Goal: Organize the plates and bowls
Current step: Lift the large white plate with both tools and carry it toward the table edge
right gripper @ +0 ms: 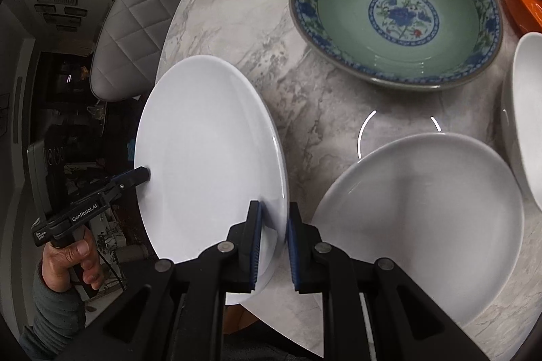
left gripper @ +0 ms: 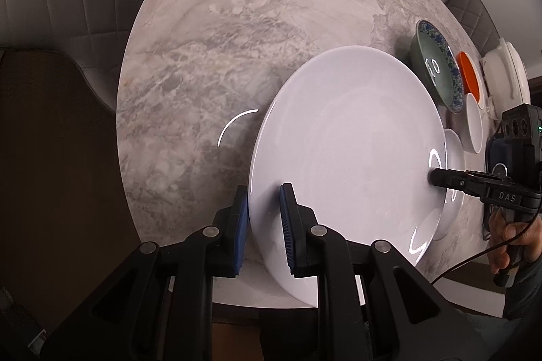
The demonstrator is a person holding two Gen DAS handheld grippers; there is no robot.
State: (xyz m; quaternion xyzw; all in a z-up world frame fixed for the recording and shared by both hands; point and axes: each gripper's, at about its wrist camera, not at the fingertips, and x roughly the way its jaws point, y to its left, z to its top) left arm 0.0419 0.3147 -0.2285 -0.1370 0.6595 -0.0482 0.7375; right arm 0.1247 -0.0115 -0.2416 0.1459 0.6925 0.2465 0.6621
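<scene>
Left wrist, grip: the left gripper (left gripper: 264, 225) is clenched on the rim of the large white plate (left gripper: 345, 157) at about 7 o'clock, one blue pad on each face.
Left wrist, partner: the right gripper (left gripper: 432, 178) pinches the opposite rim at about 4 o'clock; two opposed holds likely keep a wide, smooth plate from tipping.
Left wrist, plate place: above the marble table (left gripper: 203, 56), near its front edge, overlapping a smaller white plate (left gripper: 454, 157) beneath.
Left wrist, surroundings: the green patterned bowl (left gripper: 437, 66) and orange bowl (left gripper: 469, 76) sit at 2 o'clock.
Right wrist, grip: the right gripper (right gripper: 274, 242) grasps the plate's (right gripper: 210, 151) near rim at 5 o'clock; the left gripper (right gripper: 145, 174) holds it at 9 o'clock.
Right wrist, orientation: face up, slightly tilted; round, so no long axis, the held diameter running between the grippers.
Right wrist, neighbour: the smaller white plate (right gripper: 423, 218) lies at 4 o'clock, probably the stacking spot.
</scene>
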